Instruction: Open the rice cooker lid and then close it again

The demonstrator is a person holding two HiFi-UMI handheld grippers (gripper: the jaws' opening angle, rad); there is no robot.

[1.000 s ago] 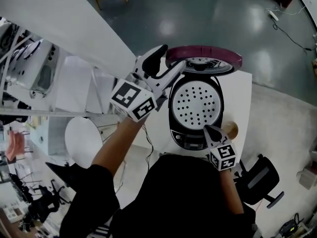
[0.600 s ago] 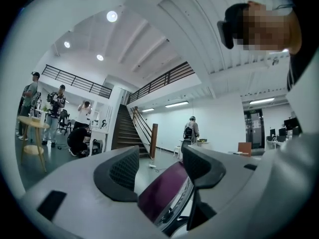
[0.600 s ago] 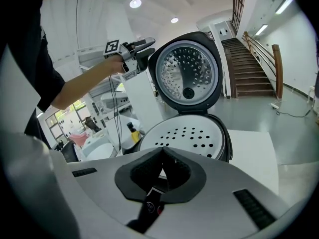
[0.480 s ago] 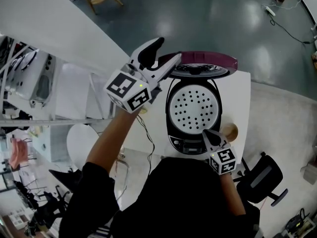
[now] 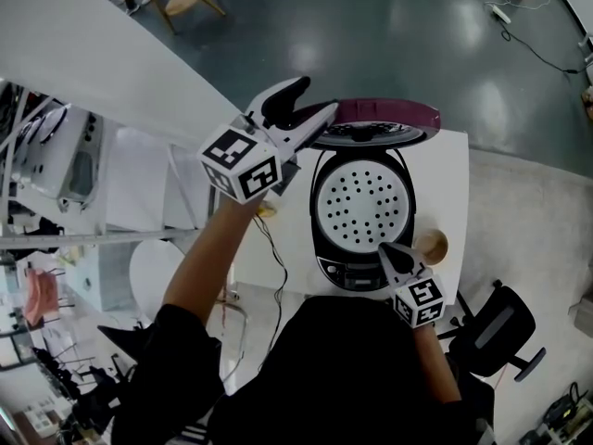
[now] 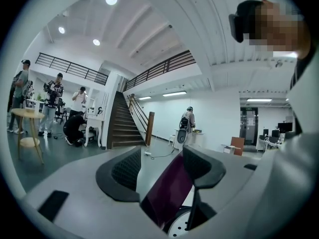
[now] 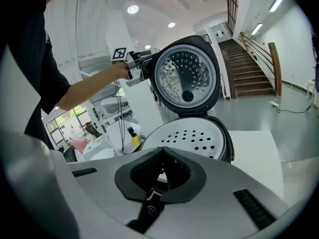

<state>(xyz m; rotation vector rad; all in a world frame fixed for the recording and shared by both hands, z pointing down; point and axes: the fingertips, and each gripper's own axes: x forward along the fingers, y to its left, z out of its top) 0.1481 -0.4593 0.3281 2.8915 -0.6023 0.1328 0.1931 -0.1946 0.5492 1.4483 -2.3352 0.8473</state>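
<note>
The rice cooker (image 5: 363, 265) stands on a white table (image 5: 445, 179) with a white perforated tray (image 5: 361, 202) showing inside. Its maroon lid (image 5: 384, 114) stands open and upright at the back. My left gripper (image 5: 319, 98) is at the lid's left edge with its jaws apart. In the left gripper view the lid (image 6: 167, 193) runs between them, lying against the right finger (image 6: 202, 166) with a gap on the left. My right gripper (image 5: 384, 248) is shut and empty over the cooker's front panel. The right gripper view shows the lid's inner face (image 7: 187, 76) above the shut right gripper (image 7: 162, 166).
A small brown round object (image 5: 431, 246) sits on the table right of the cooker. A yellow bottle (image 5: 264, 209) and a cord (image 5: 275, 267) are at the table's left edge. A black office chair (image 5: 496, 332) stands at lower right. People stand far off (image 6: 50, 96).
The left gripper has shifted slightly along the lid's left edge. The lid still stands upright, and the right gripper has stayed at the cooker's front.
</note>
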